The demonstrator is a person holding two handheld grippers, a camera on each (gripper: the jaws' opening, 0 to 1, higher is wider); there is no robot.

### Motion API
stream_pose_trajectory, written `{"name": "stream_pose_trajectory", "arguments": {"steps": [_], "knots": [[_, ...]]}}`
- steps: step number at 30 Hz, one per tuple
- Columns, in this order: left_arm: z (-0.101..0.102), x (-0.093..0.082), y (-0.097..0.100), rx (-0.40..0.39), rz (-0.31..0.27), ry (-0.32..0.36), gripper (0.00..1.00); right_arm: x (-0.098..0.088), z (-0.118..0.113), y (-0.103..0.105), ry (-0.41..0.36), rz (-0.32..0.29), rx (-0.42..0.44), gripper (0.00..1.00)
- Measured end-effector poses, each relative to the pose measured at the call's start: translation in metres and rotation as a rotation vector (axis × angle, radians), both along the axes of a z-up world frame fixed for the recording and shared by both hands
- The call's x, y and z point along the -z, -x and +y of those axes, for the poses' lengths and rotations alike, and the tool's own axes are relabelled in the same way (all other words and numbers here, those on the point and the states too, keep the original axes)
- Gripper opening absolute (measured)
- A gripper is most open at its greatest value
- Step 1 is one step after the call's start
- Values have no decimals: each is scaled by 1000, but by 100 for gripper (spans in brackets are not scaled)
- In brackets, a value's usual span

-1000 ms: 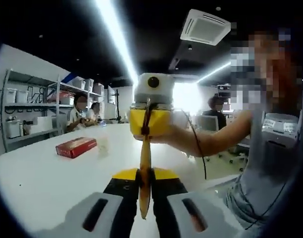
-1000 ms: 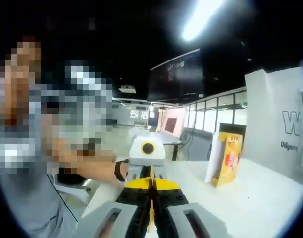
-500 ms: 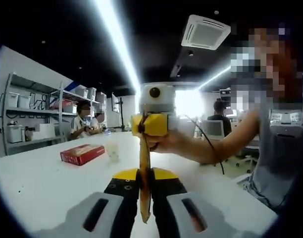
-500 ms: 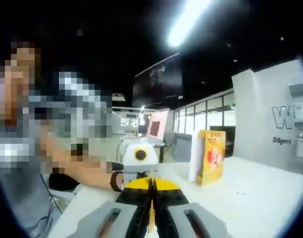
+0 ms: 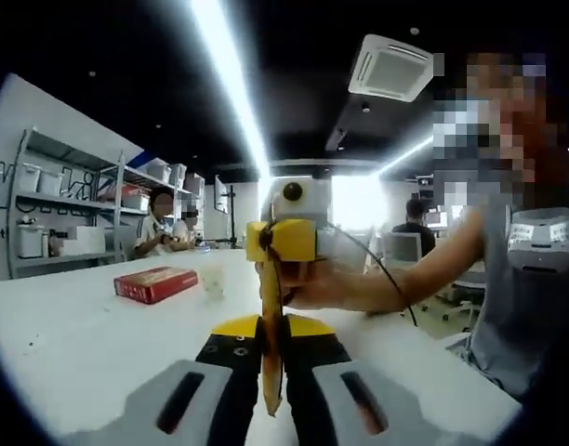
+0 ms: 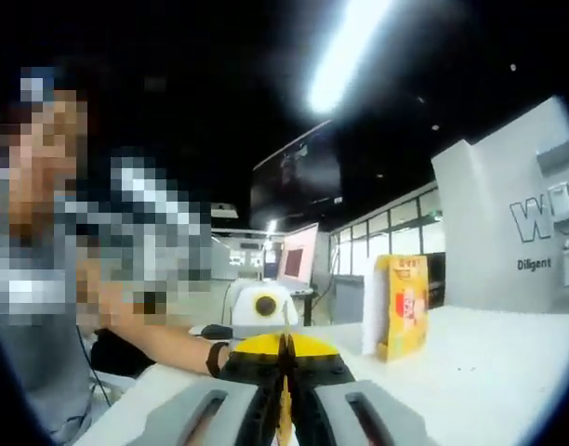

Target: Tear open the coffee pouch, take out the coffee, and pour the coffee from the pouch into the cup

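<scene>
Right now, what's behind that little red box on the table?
Behind the red box the white table runs on to people seated at its far end, with shelves of bins beside them. Whatever lies directly behind the box is hidden.

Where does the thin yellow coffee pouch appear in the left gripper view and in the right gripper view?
Left gripper view: the thin yellow coffee pouch stands edge-on at centre, rising from the left gripper to the right gripper.
Right gripper view: a yellow sliver at bottom centre, pinched in the right gripper.
Shared landmark: the white table.
</scene>
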State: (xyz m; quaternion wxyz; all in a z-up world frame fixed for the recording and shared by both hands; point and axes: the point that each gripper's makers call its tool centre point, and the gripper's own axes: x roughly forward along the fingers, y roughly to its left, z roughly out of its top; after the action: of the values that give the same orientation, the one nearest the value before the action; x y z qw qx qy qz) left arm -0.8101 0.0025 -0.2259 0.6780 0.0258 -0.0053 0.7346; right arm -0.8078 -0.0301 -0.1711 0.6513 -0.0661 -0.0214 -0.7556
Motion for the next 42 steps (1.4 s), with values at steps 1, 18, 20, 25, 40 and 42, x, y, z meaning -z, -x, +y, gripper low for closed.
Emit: {"name": "stream_pose_trajectory", "arguments": {"steps": [1, 18, 20, 25, 40, 42], "knots": [[0, 0, 0, 8, -8, -5, 11, -1, -1, 0, 2, -1, -1, 2], [-1, 14, -1, 1, -23, 67, 11, 12, -6, 2, 38, 23, -16, 3], [-2, 13, 0, -5, -20, 66, 11, 11, -7, 2, 42, 21, -18, 3], [-3, 12, 3, -25, -15, 62, 11, 9, -7, 4, 61, 28, -14, 4], [-4, 13, 2, -33, -35, 61, 11, 9, -7, 5, 78, 38, -6, 3], [-5, 13, 2, -36, -33, 63, 11, 10, -7, 4, 83, 38, -6, 3]]}}
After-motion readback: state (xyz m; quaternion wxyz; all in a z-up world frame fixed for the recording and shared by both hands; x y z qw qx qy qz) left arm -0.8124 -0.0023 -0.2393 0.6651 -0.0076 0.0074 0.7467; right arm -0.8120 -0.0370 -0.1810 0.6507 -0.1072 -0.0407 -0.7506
